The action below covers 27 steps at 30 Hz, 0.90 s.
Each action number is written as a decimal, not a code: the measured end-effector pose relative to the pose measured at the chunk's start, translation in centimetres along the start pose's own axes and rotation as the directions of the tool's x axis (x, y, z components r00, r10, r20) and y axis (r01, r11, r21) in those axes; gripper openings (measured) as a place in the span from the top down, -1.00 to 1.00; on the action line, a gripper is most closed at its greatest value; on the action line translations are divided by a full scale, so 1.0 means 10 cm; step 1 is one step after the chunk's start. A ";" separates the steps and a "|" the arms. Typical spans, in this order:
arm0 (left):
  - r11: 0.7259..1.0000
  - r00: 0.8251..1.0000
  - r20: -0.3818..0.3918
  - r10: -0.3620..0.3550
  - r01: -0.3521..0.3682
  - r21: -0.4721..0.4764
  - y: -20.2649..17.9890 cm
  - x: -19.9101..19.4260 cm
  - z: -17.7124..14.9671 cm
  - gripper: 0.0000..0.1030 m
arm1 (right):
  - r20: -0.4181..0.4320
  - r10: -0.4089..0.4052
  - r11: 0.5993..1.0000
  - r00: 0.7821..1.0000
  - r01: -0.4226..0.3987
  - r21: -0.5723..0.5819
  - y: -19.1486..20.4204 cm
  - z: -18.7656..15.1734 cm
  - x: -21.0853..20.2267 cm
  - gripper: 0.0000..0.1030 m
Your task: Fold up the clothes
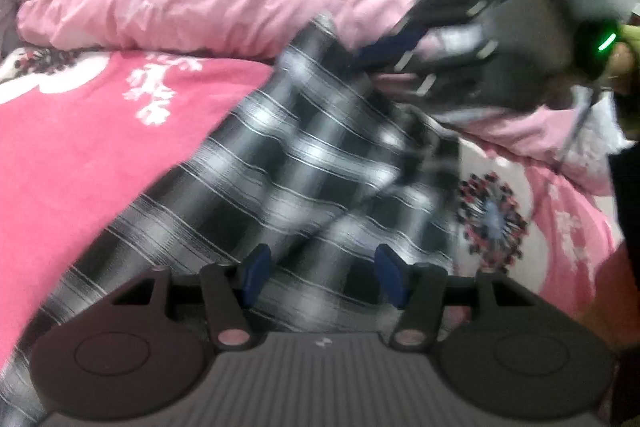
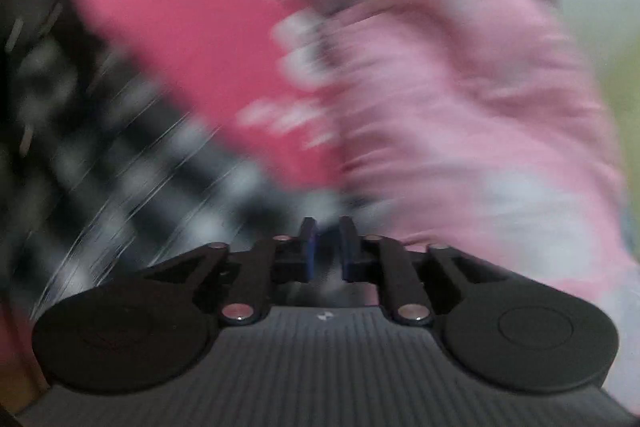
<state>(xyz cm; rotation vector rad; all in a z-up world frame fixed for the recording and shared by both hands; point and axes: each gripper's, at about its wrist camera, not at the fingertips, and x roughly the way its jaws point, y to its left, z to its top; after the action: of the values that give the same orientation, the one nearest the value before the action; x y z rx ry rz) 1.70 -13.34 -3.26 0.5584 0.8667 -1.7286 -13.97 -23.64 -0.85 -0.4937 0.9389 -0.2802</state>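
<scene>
Here, black-and-white plaid fabric garment (image 1: 280,163) spread diagonally across the pink floral bedsheet (image 1: 80,147). Left gripper (image 1: 320,275) open over its near end; right gripper (image 2: 328,247) shut on its far end. No legible writing.

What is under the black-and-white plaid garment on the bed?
The plaid garment lies on a pink floral bedspread, which shows on both sides of it. Whatever is directly beneath the cloth is covered.
</scene>
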 end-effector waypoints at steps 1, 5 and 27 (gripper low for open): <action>1.000 1.000 -0.013 -0.011 0.011 0.007 -0.03 0.01 -0.03 -0.14 | -0.037 0.014 0.999 0.999 -0.016 -0.052 0.08 -0.04 0.14 0.92; 0.999 0.999 -0.049 -0.010 0.012 0.040 -0.13 0.05 -0.16 -0.17 | -0.115 -0.160 0.969 0.980 0.134 -0.208 -0.02 -0.18 0.77 1.00; 0.998 0.999 -0.047 -0.009 0.012 0.055 -0.15 0.06 -0.18 -0.21 | -0.242 -0.151 0.979 0.958 0.111 -0.172 0.11 -0.72 0.50 0.66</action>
<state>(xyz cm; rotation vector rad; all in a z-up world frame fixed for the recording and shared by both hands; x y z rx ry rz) 0.00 -12.02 -4.37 0.6349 0.8581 -1.7593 -17.10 -26.88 -8.46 -0.6777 1.1859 -0.3989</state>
